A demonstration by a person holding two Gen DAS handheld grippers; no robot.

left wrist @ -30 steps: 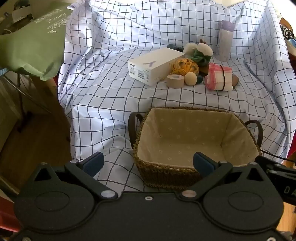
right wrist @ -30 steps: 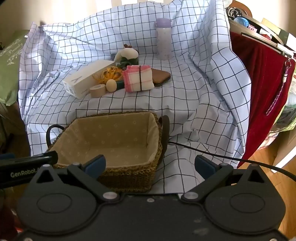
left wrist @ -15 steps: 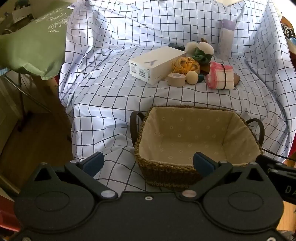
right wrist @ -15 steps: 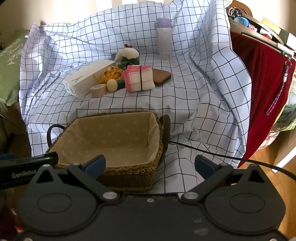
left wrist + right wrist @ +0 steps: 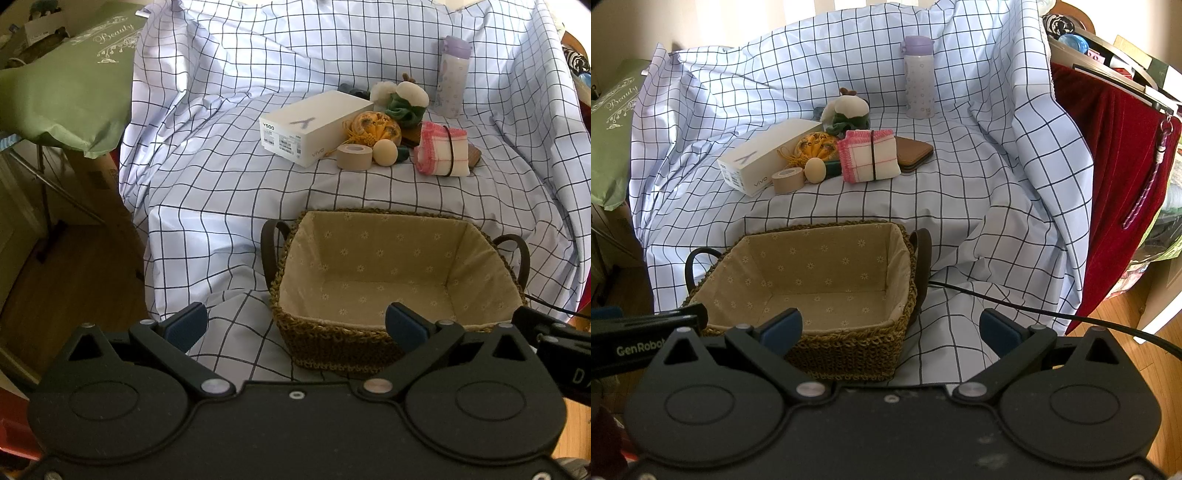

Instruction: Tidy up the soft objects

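- Left gripper (image 5: 295,326): fingers spread wide, nothing held; hovers at near edge of woven basket (image 5: 332,343), right finger over the rim, left finger over the checked cloth (image 5: 207,177).
- Right gripper (image 5: 891,328): fingers spread wide, empty; left finger in front of basket's (image 5: 849,354) near wall, right finger over cloth (image 5: 997,192) to the right of it.
- Basket: rectangular, fabric-lined, nothing inside; long axis runs left-right, a dark handle at each short end; sits at front of cloth.
- Soft items are grouped well behind basket: folded pink-edged towel (image 5: 870,157) w/ black band across it, long axis approx. left-right, tilted slightly; orange patterned pouch (image 5: 814,146) just left of it; white plush (image 5: 847,109) w/ green scrunchie (image 5: 404,107) behind.
- Also in the cluster: white phone box (image 5: 764,162), long axis diagonal, near end pointing front-left; tape roll (image 5: 788,180) and beige ball (image 5: 815,170) touching in front of pouch; brown wallet (image 5: 914,152) just right of towel.
- Lilac bottle (image 5: 919,77) stands upright at rear.
- Black cable (image 5: 1015,306) lies over cloth, right of basket.
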